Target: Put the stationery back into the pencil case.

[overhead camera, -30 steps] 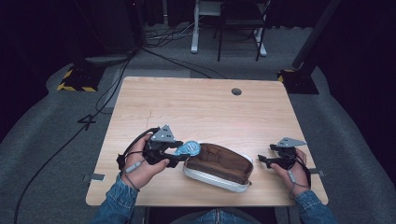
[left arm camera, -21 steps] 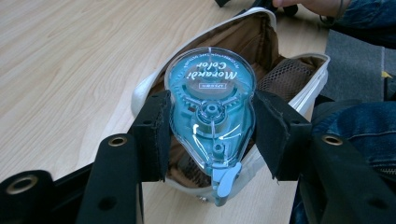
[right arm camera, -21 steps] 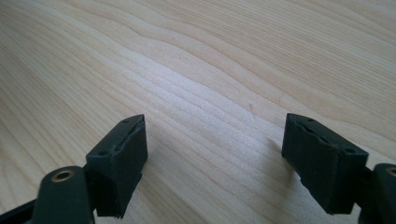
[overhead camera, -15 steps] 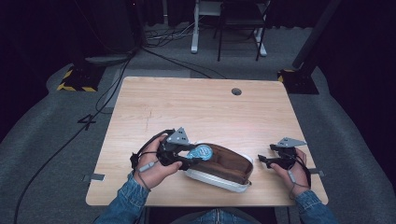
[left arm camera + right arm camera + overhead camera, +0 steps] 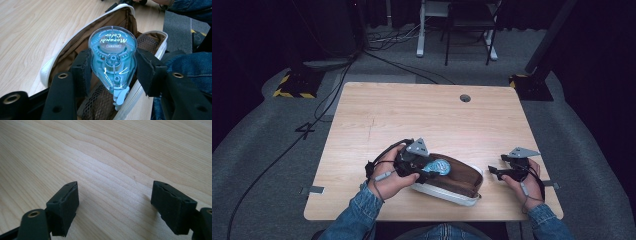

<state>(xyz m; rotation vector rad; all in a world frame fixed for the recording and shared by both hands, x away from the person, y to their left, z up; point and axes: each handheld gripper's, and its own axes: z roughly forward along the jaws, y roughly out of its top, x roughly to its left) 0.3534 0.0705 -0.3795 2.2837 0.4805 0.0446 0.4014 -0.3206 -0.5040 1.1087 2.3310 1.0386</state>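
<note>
- Left gripper (image 5: 427, 169), clamped on the blue correction-tape dispenser (image 5: 112, 57), has moved right from the table's near-left area over the past second; it now hangs over the open pencil case (image 5: 464, 192).
- This suggests the dispenser is about to be lowered in.
- The case, brown-lined with a mesh pocket (image 5: 100, 105), lies at the table's near edge; no contents are discernible.
- Right gripper (image 5: 115, 202) rests near-right, jaws spread, holding nothing, above bare table (image 5: 422, 115).

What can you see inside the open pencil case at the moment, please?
Inside the pencil case: brown lining and a mesh pocket. The left tool holds a blue correction tape dispenser over the opening, which covers much of the interior, so any contents beneath cannot be seen.
</note>
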